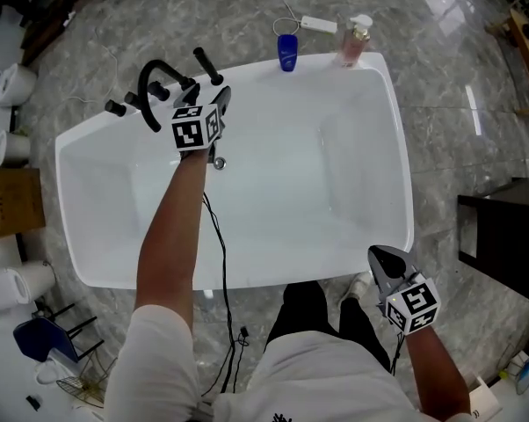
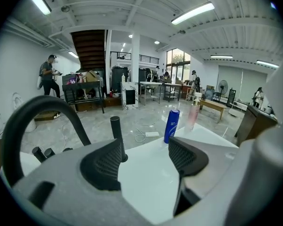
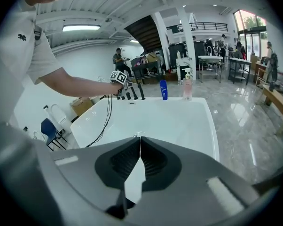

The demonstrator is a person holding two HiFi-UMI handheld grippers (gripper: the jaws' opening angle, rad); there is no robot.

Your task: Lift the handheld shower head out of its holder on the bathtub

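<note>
The black handheld shower head [image 1: 207, 66] stands upright in its holder on the far left rim of the white bathtub [image 1: 396, 148], beside the black arched spout [image 1: 150, 84] and knobs. My left gripper [image 1: 222, 97] hovers over that rim, just right of the faucet set. In the left gripper view the shower head [image 2: 116, 136] rises just beyond the left jaw's tip, outside the gap; the left gripper [image 2: 146, 157] is open and holds nothing. My right gripper [image 1: 379, 255] hangs at the tub's near right rim, and the right gripper [image 3: 140, 142] is shut on nothing.
A blue bottle [image 1: 287, 52] and a pink pump bottle [image 1: 354, 40] stand on the tub's far rim. A white power strip [image 1: 318, 24] lies on the marble floor behind. A cardboard box [image 1: 10, 202], blue chair [image 1: 40, 337] and black cabinet [image 1: 510, 236] flank the tub.
</note>
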